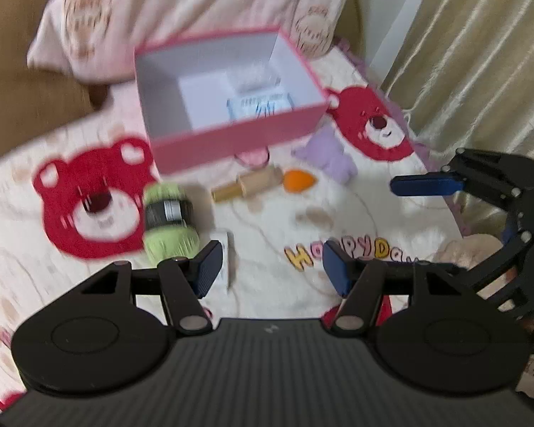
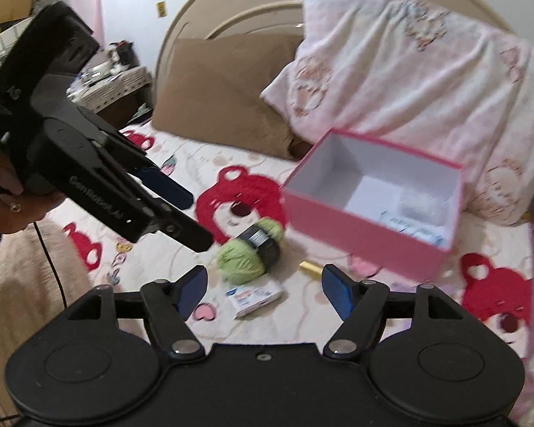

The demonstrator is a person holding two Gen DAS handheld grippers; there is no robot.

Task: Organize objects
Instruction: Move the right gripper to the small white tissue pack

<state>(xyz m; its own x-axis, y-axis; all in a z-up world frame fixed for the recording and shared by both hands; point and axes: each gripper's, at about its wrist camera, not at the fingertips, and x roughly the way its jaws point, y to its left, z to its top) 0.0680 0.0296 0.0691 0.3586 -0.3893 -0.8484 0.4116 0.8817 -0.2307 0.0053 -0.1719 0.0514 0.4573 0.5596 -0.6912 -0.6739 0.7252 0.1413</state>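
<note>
Both grippers, left (image 1: 270, 267) and right (image 2: 265, 290), hang open and empty over the bed beside the pink box (image 1: 231, 142). Only the left view shows the orange sponge (image 1: 299, 179) and purple toy (image 1: 329, 154); only the right shows the hand (image 2: 3, 195).

the pink box (image 2: 366, 238) hides most of a gold tube (image 2: 311, 267); box contents blurred.

The box (image 1: 238, 142) at upper centre is pink outside, white inside. Below left, the yarn ball (image 1: 169, 219) is pale green with a black band. The bedspread (image 1: 267, 220) is cream with red bear faces; the sponge (image 1: 300, 179) is orange; the plush (image 1: 329, 154) is lilac.
</note>
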